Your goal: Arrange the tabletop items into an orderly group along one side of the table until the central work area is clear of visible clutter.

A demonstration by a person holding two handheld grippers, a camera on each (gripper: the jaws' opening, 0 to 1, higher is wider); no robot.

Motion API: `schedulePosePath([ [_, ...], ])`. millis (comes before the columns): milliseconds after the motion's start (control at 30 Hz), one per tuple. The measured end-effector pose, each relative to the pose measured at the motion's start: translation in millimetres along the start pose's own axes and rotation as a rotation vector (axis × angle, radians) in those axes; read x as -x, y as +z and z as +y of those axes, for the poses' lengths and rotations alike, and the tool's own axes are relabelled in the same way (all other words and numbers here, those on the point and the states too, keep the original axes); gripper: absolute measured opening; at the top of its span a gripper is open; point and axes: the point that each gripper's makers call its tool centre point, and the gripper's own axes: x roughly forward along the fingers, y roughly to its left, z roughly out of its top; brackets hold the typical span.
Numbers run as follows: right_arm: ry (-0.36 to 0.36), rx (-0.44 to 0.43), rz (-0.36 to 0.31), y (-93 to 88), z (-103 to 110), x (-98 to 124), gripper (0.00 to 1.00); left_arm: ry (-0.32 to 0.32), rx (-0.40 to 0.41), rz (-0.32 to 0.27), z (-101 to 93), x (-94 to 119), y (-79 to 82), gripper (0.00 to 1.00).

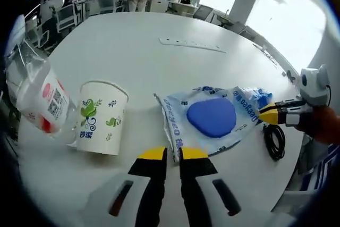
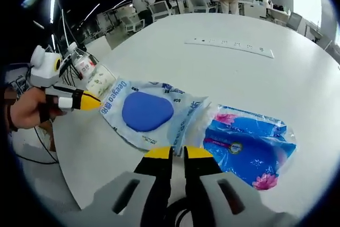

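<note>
White pkg w/ blue oval pad flat on white table, mid-right in left gripper view; same pkg centre-left in right gripper view, just ahead of right gripper's tips. Blue floral-print pack flat beside it, edges touching or overlapping; in left gripper view just a blue corner past the white pkg. Paper cup w/ green leaf print upright, left of pkg, apart from it. Clear plastic bottle w/ red/white label just beside cup, tilted. Black cable loop near table edge. Left gripper low over table, near edge of pkg, yellow-tipped jaws nearly together w/ slim gap, nothing between; also seen from right gripper view, held in a hand, pointing at pkg corner. Right gripper jaws likewise near-closed, empty, at pkg edge; from left gripper view reaching in from right, tip at far pkg edge, contact unclear. Office desks, chairs, standing person in bkgd.
</note>
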Motion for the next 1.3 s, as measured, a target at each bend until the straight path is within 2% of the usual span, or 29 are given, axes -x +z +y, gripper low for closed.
schedulePosePath([
  [400, -0.014, 0.006, -0.014, 3.6, 1, 16, 0.07, 0.008, -0.009, -0.017, 7.1, 20, -3.8, 0.06],
  [800, -0.026, 0.001, -0.027, 0.0, 3, 29, 0.07, 0.014, -0.019, -0.028, 11.9, 35, -9.7, 0.06],
  [1300, -0.014, -0.037, -0.049, -8.2, 12, 35, 0.07, 0.029, -0.043, -0.033, 19.0, 50, -11.8, 0.06],
])
